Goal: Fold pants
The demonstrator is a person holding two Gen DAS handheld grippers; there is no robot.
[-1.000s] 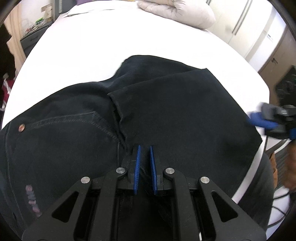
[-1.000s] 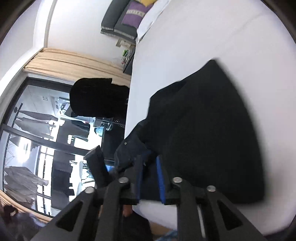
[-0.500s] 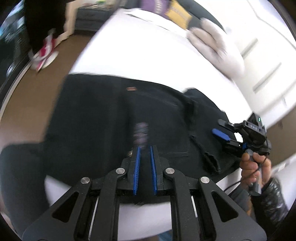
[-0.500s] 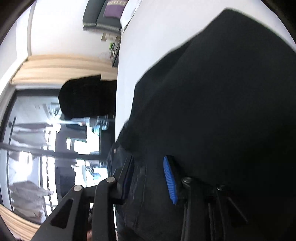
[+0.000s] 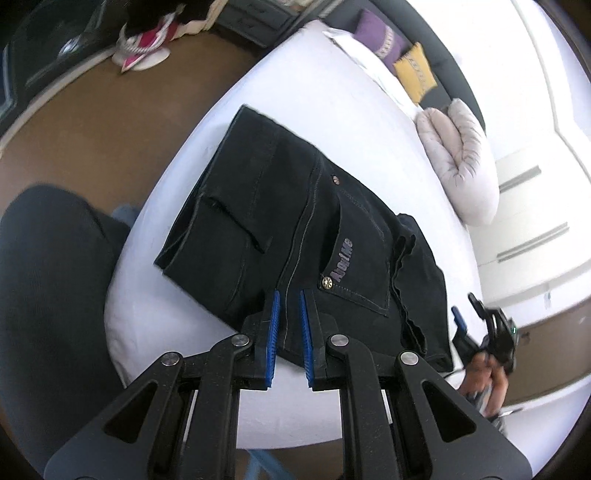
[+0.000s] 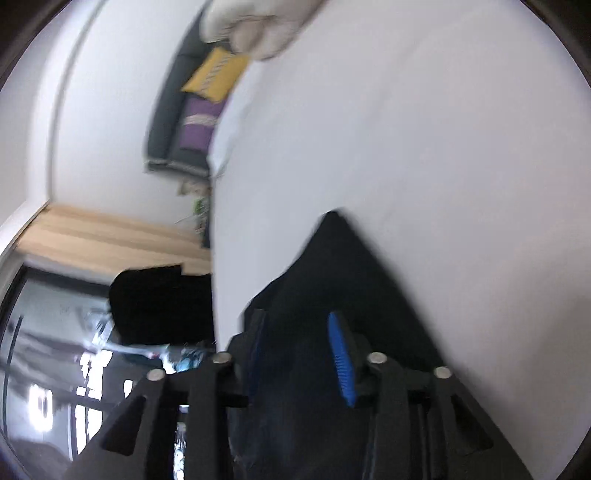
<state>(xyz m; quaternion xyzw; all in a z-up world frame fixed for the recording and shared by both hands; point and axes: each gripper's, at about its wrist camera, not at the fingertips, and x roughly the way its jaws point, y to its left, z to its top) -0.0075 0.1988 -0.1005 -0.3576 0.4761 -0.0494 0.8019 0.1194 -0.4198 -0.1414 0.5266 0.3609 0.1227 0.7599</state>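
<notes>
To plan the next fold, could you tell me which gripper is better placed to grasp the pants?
Probably right: the right gripper has jaws that have just been opening, with the pants edge between them; the left gripper is shut over the near edge.

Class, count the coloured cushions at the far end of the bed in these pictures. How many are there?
2: a purple cushion and a yellow cushion beside it, both against the dark headboard. More may be hidden beyond the frame.

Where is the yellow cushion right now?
In the left wrist view the yellow cushion sits at the upper right, at the far end of the white bed, between a purple cushion and a pale folded duvet.
</notes>
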